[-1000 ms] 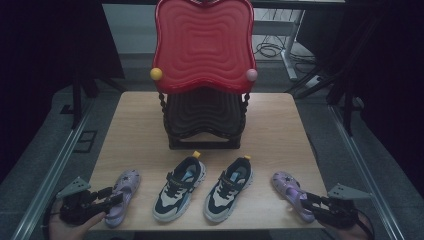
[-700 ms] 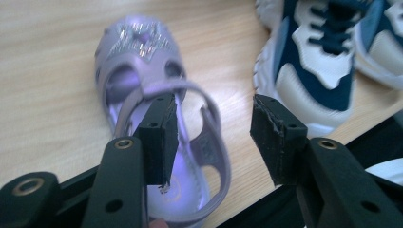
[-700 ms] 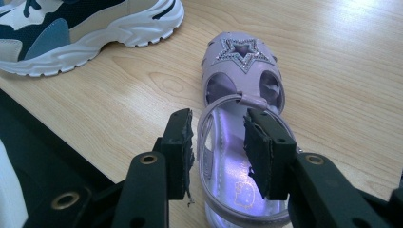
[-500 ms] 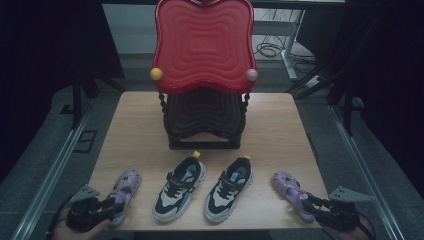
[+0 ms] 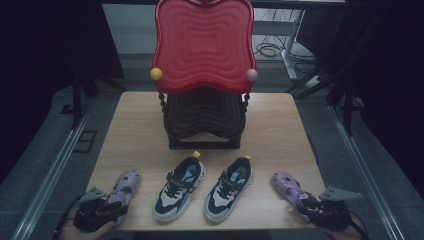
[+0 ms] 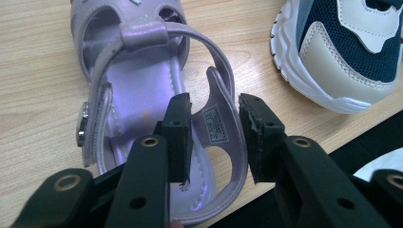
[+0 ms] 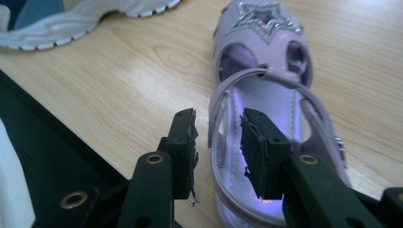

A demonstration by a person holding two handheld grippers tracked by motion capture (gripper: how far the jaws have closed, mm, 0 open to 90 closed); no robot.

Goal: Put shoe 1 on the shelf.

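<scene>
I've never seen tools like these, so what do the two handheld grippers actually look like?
Each is black. The left gripper and the right gripper both have two flat, angular arms with brass-ringed holes, ending in blocky dark pads with frayed edges. In the high view each carries a grey three-cornered plate on top, and a dark cable trails from the left one.

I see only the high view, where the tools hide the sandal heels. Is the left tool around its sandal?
Observer: Yes. The left tool has one jaw inside the left sandal and one outside its heel wall. The jaws have just been closing, and a gap shows beside the wall.
Operator: And the right tool?
Observer: The right tool straddles the side strap of the right sandal. Its jaws have just been closing and are not pressing yet.
</scene>
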